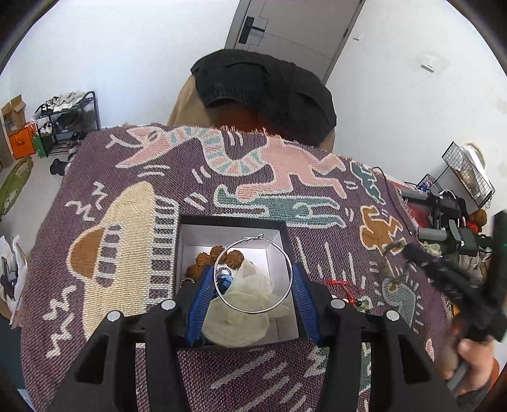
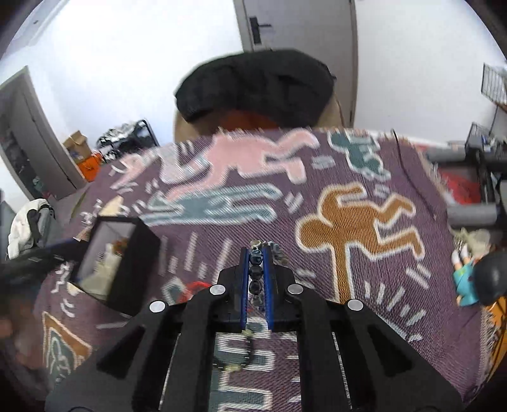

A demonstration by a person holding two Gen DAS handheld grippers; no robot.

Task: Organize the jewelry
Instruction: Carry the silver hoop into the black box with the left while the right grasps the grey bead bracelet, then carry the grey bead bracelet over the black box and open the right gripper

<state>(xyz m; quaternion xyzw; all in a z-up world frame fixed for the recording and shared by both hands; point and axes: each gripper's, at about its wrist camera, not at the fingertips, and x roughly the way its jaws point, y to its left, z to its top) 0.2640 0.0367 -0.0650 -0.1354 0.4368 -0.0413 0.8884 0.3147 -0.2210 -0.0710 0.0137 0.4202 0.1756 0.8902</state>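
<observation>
Hoop earring (image 1: 253,274) between left jaws

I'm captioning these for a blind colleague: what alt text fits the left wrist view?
The left gripper holds a large silver hoop earring between its blue fingers, above an open black box of jewelry on a patterned purple blanket.

My left wrist camera is looking steeply down along its tool (image 1: 253,285), sitting close over the open black box (image 1: 233,222) on the patterned blanket (image 1: 126,317). My right wrist camera is tilting down over the blanket (image 2: 364,269) from farther right. Both are facing the door (image 1: 285,28) and sharing the box (image 2: 133,269).
</observation>
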